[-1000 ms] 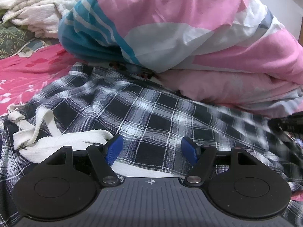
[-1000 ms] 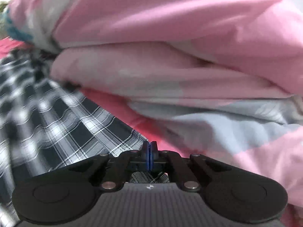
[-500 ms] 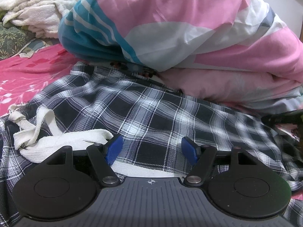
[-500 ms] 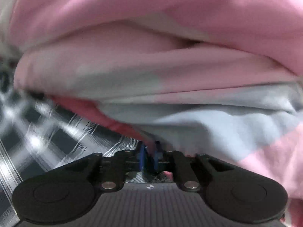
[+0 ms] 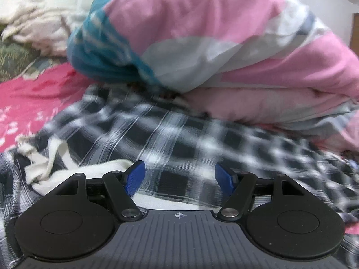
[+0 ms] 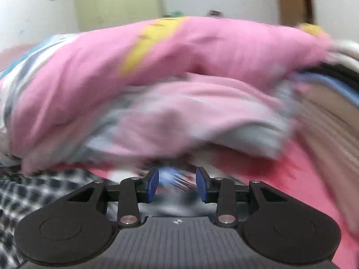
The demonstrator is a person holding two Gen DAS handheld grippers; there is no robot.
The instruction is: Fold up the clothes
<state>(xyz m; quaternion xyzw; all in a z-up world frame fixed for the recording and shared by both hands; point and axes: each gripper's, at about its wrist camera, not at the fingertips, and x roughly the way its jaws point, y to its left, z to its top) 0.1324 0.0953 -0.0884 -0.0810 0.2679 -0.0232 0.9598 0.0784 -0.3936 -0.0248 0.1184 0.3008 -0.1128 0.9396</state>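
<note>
Plaid shirt spread on bed; left gripper jaws apart, empty; right gripper jaws opening, nothing btwn. Next: regrasp an edge, fold.

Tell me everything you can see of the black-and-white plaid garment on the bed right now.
The plaid garment is thin woven cloth in black, grey and white checks, spread rumpled across the pink bedsheet. Its far edge lies against the pink quilt pile. A white cloth lies on its near left part. The left tongs hang open over it, pads apart, not pinching it. Blur hides collar and buttons.
</note>
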